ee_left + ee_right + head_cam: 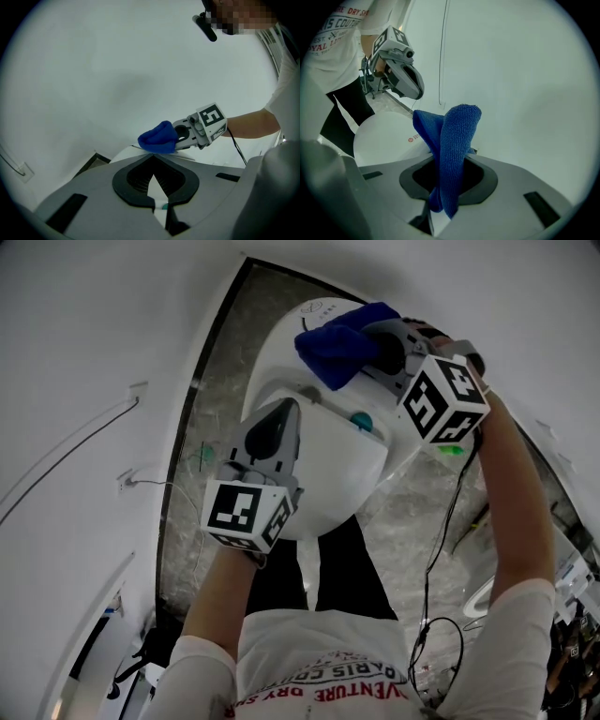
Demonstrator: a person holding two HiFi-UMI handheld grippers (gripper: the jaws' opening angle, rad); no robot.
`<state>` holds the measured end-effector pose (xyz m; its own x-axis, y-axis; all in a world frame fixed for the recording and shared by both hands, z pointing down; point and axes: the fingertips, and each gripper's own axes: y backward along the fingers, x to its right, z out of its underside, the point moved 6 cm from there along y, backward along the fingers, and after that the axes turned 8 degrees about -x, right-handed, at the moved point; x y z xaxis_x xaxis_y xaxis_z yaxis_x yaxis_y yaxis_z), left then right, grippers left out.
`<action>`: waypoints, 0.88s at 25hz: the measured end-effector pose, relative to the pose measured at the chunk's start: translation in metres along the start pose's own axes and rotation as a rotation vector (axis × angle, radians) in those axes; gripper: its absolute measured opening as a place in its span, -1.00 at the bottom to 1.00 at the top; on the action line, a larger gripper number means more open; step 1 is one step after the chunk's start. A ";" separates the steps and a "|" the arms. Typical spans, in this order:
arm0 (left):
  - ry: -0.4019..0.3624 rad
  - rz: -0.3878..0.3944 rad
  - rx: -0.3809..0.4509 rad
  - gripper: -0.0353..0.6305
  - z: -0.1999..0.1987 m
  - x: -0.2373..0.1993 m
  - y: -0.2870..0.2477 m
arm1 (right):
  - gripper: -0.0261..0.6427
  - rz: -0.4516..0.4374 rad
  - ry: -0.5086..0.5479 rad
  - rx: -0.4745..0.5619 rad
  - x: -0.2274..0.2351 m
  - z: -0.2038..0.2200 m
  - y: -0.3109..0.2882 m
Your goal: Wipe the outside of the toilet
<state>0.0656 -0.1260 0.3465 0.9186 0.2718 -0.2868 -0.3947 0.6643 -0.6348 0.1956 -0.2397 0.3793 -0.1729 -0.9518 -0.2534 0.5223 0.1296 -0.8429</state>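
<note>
The white toilet [323,479] stands below me between my arms, with a small teal button [361,420] on its top. My right gripper [375,345] is shut on a blue cloth [339,341], which touches the toilet's far upper end. In the right gripper view the cloth [452,150] stands bunched up out of the jaws, above the white toilet [382,136]. My left gripper [287,411] hangs over the toilet's top, shut and holding nothing. The left gripper view shows the cloth [158,138] resting on the toilet's edge [125,153], just beyond that gripper's tips [153,158].
The toilet backs onto a white wall [75,352] carrying a cable and a socket [127,482]. Dark marble floor [202,427] runs along the wall. A black cable [441,549] hangs from the right gripper. My legs in black trousers [319,577] stand against the toilet's front.
</note>
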 end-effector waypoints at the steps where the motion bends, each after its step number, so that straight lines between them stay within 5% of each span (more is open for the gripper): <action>1: -0.001 0.003 0.000 -0.88 0.001 0.004 -0.002 | -0.67 0.004 0.007 0.001 -0.003 0.005 0.004; 9: -0.020 0.041 -0.012 -0.88 0.011 0.034 -0.020 | -0.67 0.067 0.028 -0.016 -0.038 0.051 0.037; 22: -0.102 0.152 -0.052 -0.88 0.051 0.093 -0.059 | -0.67 0.223 -0.164 -0.020 -0.103 0.130 0.071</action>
<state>0.1756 -0.1049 0.3938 0.8441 0.4373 -0.3101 -0.5275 0.5741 -0.6262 0.3586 -0.1682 0.4074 0.0834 -0.9311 -0.3550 0.5158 0.3452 -0.7841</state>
